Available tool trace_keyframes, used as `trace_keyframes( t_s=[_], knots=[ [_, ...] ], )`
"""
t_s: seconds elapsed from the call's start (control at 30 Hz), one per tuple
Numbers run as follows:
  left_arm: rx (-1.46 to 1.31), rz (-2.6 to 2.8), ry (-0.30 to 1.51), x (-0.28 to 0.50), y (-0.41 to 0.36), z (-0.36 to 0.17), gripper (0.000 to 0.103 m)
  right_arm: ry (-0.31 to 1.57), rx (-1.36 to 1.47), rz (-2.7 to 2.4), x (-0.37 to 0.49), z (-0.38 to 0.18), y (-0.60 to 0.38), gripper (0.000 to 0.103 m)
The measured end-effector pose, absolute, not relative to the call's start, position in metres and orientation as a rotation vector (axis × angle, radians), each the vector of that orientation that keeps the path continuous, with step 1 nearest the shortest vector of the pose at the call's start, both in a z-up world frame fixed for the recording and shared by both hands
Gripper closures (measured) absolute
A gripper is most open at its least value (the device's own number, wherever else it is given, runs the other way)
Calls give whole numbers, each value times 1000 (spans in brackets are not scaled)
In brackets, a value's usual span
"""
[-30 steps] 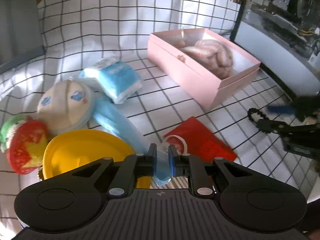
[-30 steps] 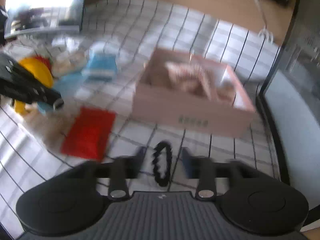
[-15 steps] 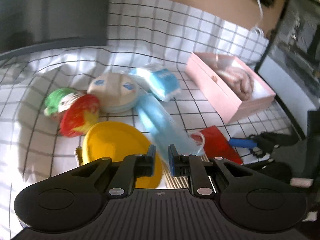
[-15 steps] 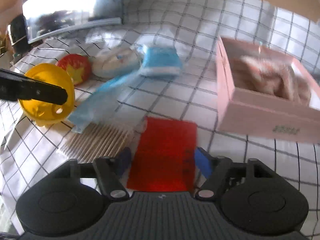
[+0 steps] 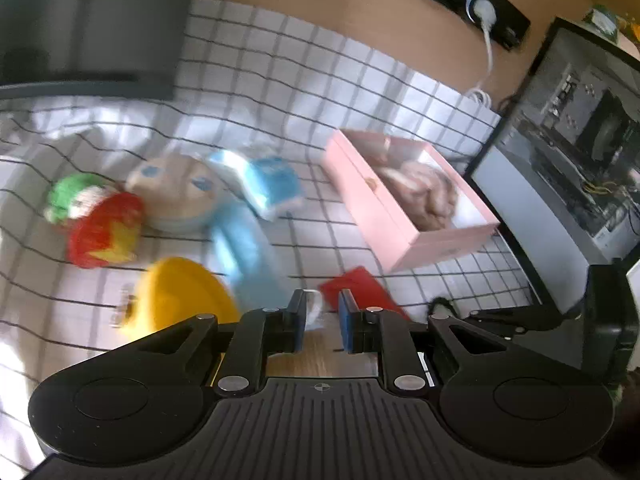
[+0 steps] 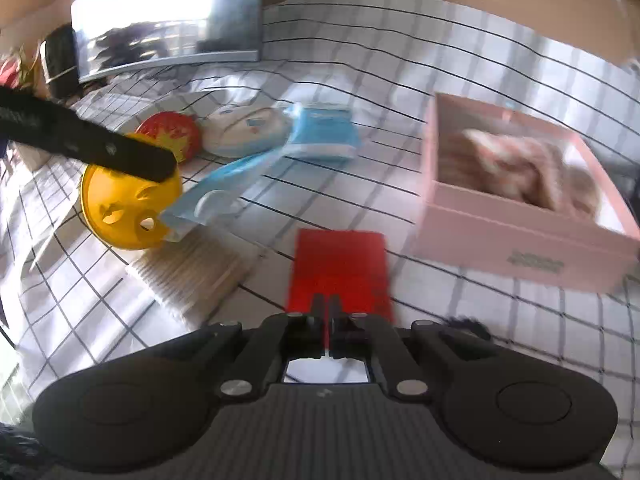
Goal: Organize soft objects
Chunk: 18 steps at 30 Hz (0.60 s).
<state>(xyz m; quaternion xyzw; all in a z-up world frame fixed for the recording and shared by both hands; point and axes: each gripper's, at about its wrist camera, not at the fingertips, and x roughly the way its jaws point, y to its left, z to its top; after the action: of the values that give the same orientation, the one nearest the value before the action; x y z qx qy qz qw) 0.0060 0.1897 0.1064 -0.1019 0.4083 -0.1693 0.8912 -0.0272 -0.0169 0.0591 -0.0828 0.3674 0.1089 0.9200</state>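
My right gripper [image 6: 325, 322] is shut on the near edge of a flat red pouch [image 6: 340, 268] lying on the checked cloth. My left gripper [image 5: 322, 322] is open a little, just behind the end of a long light-blue soft strip [image 5: 244, 252], not holding it. A pink open box [image 5: 404, 208] with a pinkish fluffy thing [image 5: 424, 196] inside stands at the right; the right wrist view shows it too [image 6: 528, 236]. A blue tissue pack [image 6: 324, 136], a round cream pad [image 6: 244, 132] and a red strawberry toy [image 6: 172, 136] lie at the left.
A yellow holed ball [image 6: 128, 208] and a bundle of wooden sticks [image 6: 192, 276] lie by the strip. A black beaded ring [image 6: 466, 326] lies beside my right gripper. A monitor [image 5: 568, 168] stands at the right edge, a dark screen [image 6: 168, 24] at the back.
My left gripper opened slightly and let go of the blue strip, pulling back. My right gripper closed from wide open onto the red pouch's edge.
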Motion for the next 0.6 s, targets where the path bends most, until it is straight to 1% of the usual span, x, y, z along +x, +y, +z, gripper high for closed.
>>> trace_keyframes(
  t_s=[0.03, 0.07, 0.1, 0.13, 0.17, 0.2, 0.37, 0.53, 0.57, 0.6],
  knots=[
    [-210, -365, 854, 7, 185, 105, 84, 743, -164, 216, -33, 63, -23, 99],
    [-203, -391, 864, 9, 175, 103, 84, 730, -170, 204, -40, 67, -30, 93],
    [-187, -417, 872, 12, 166, 101, 84, 719, -185, 188, -46, 70, -37, 80],
    [-170, -438, 877, 14, 159, 98, 84, 708, -199, 167, -53, 71, -44, 71],
    [-143, -464, 886, 18, 149, 95, 84, 701, -206, 143, -60, 72, -52, 54],
    [-110, -479, 899, 25, 139, 90, 84, 701, -204, 118, -68, 72, -61, 47],
    [31, -427, 1050, 52, 97, 60, 82, 758, -140, 42, -86, 63, -100, 47],
    [-39, -316, 1125, 56, 79, 38, 81, 733, -43, -88, -95, 49, -133, 47],
    [-22, -302, 1105, 54, 74, 38, 79, 738, -12, -95, -94, 47, -140, 47],
    [-3, -298, 1108, 53, 67, 37, 73, 741, 10, -96, -94, 45, -145, 45]
  ],
)
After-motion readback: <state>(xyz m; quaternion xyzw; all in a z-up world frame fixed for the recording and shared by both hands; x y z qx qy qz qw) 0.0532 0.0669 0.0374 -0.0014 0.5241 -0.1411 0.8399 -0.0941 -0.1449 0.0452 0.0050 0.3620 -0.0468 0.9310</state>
